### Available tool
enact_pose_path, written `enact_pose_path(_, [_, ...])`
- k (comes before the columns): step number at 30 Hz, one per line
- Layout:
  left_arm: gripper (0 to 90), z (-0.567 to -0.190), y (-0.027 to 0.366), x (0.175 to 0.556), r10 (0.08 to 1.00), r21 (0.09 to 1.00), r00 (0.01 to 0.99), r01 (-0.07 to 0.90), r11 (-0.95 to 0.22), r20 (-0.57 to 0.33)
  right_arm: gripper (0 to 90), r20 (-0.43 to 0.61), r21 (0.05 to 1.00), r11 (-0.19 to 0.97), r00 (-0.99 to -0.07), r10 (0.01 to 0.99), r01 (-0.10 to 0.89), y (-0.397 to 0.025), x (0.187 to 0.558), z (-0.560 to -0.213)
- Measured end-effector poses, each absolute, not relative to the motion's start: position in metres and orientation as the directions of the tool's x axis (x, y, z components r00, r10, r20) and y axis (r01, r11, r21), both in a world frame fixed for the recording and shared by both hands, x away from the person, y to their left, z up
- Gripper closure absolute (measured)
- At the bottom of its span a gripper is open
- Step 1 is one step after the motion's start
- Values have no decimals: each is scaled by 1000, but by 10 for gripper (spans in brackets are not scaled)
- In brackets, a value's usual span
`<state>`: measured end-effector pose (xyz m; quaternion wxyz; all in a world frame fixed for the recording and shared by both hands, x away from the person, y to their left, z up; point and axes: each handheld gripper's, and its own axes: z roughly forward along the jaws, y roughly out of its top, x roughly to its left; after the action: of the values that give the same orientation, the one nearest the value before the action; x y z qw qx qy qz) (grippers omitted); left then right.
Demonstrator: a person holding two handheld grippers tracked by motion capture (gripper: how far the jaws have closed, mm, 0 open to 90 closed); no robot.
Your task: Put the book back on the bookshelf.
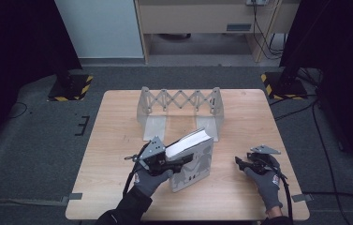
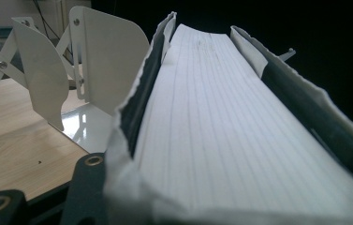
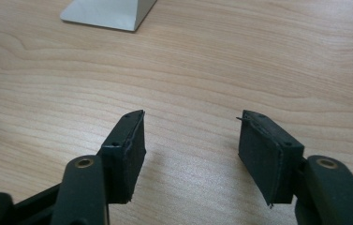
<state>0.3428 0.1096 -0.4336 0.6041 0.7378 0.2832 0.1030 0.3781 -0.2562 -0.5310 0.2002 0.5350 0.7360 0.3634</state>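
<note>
A thick book (image 1: 194, 161) with a grey patterned cover stands tilted on the table's middle, its white page edge up. My left gripper (image 1: 183, 157) is shut on it, one jaw on each cover. In the left gripper view the lined page block (image 2: 221, 122) runs away from the camera between the two dark pads (image 2: 139, 98). A white metal scissor-type book rack (image 1: 181, 101) stands just behind the book, and its end plates (image 2: 104, 61) are close at the left. My right gripper (image 1: 240, 162) rests open at the table's right, with bare wood between its fingertips (image 3: 190, 122).
The wooden table (image 1: 118, 122) has free room to the left and along the front. A corner of the rack's base plate (image 3: 108, 14) lies ahead of the right gripper. Yellow-and-black striped stand feet (image 1: 71, 88) sit on the floor, with cables at the right.
</note>
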Motion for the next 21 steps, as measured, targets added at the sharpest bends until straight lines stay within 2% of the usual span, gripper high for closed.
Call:
enact_pose_path(11, [484,-431,109,340,581,945,790,309,-103,-195,363,67,745,190,-356,932,639,-254,379,-535])
enact_pose_path(21, [503,-412,113,332,606,943,783,292,-157,-141,327,46,752,211,-370,928,624,-252,380,-537])
